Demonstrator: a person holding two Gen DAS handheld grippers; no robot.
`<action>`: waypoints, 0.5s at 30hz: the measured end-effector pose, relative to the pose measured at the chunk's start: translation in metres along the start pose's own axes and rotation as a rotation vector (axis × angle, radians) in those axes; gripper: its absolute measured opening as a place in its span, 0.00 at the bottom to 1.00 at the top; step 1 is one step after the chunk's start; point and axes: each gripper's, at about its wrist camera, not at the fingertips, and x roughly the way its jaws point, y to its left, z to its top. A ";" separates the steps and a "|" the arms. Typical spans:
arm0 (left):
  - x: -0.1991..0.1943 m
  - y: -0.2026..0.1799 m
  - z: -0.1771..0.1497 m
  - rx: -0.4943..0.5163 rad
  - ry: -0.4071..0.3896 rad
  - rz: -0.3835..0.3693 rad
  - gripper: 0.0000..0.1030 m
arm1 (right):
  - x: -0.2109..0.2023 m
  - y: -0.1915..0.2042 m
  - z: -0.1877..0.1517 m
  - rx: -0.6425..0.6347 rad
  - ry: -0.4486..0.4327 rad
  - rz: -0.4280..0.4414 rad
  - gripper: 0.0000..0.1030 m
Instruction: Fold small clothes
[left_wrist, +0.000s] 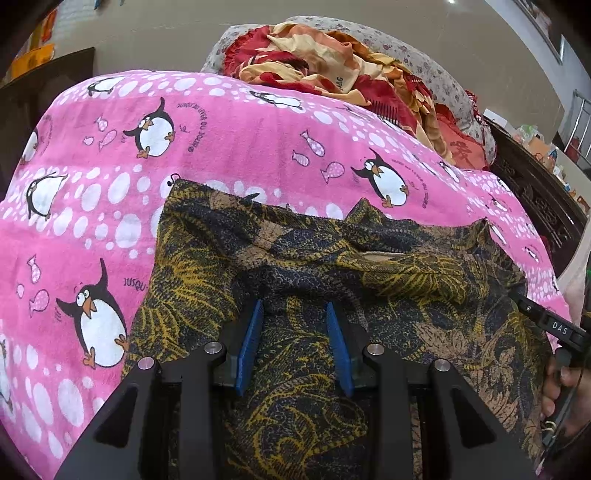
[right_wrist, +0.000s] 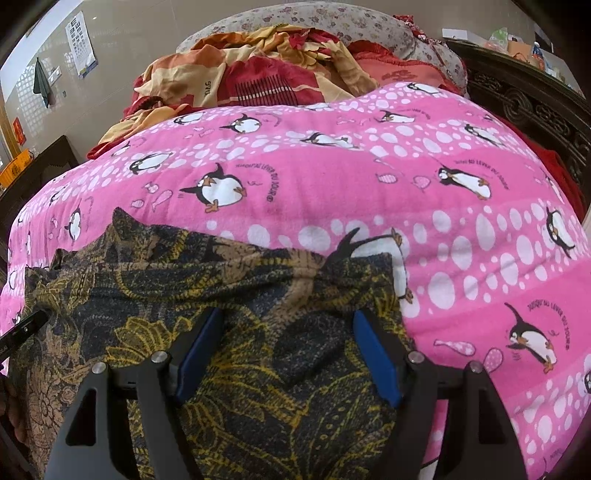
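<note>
Garment lies beneath left claw.

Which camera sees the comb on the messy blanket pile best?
The right wrist view: the dark comb lies near the middle, its teeth plain against the red and orange blanket pile. In the left wrist view it is smaller, at the pile's edge.

A dark garment with a yellow and brown leaf print lies rumpled on the pink penguin blanket, near its front edge
</note>
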 end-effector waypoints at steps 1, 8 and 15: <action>0.000 -0.001 0.000 0.007 0.001 0.008 0.15 | 0.000 0.000 0.000 0.000 0.002 0.001 0.76; 0.003 -0.007 0.000 0.040 0.009 0.044 0.18 | 0.002 -0.001 -0.001 0.008 0.010 0.017 0.78; 0.004 -0.011 0.001 0.048 0.008 0.051 0.18 | 0.003 0.001 0.000 0.003 0.010 0.013 0.79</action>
